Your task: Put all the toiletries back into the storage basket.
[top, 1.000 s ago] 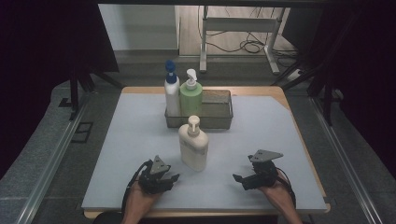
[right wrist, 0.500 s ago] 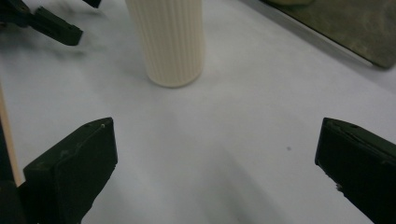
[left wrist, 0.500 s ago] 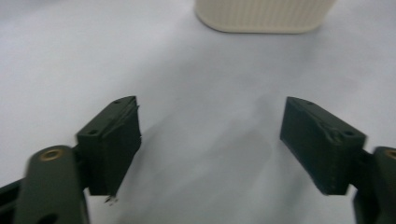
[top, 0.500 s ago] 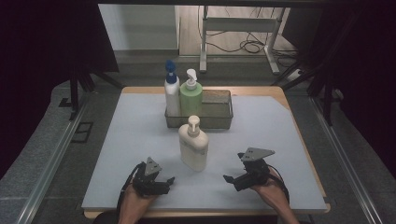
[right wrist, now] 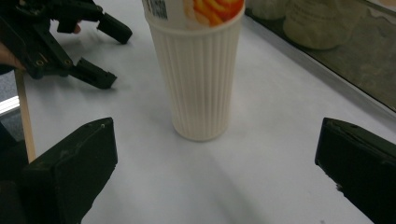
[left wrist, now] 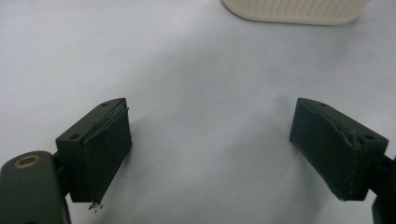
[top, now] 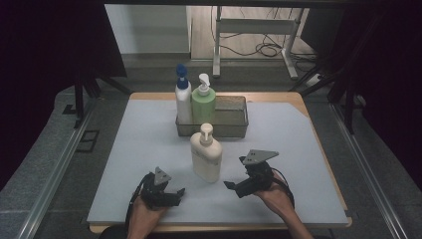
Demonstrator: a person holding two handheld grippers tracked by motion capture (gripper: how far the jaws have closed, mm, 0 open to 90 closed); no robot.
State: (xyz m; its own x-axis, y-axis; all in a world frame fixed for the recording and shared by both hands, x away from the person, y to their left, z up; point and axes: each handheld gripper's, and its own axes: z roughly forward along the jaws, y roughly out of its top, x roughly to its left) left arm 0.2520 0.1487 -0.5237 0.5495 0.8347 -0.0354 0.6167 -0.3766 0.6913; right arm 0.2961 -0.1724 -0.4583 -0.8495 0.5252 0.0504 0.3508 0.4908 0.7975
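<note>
The cream pump bottle [top: 205, 155] stands upright on the desk [top: 124, 149], just in front of the tray [top: 234, 119] that holds a blue-capped bottle [top: 182, 97] and a green bottle [top: 203, 102]. My right tool [top: 230, 185] points at it with jaws wide and nothing between them; in the right gripper view the bottle sits ahead of the gap, not yet inside. My left tool [top: 180, 191] has just been opening and holds nothing, near the bottle's other side. I judge no grasp is made yet; closing in, gripping and moving the bottle remain.

Upright cream pump bottle [top: 206, 153] mid-table
</note>
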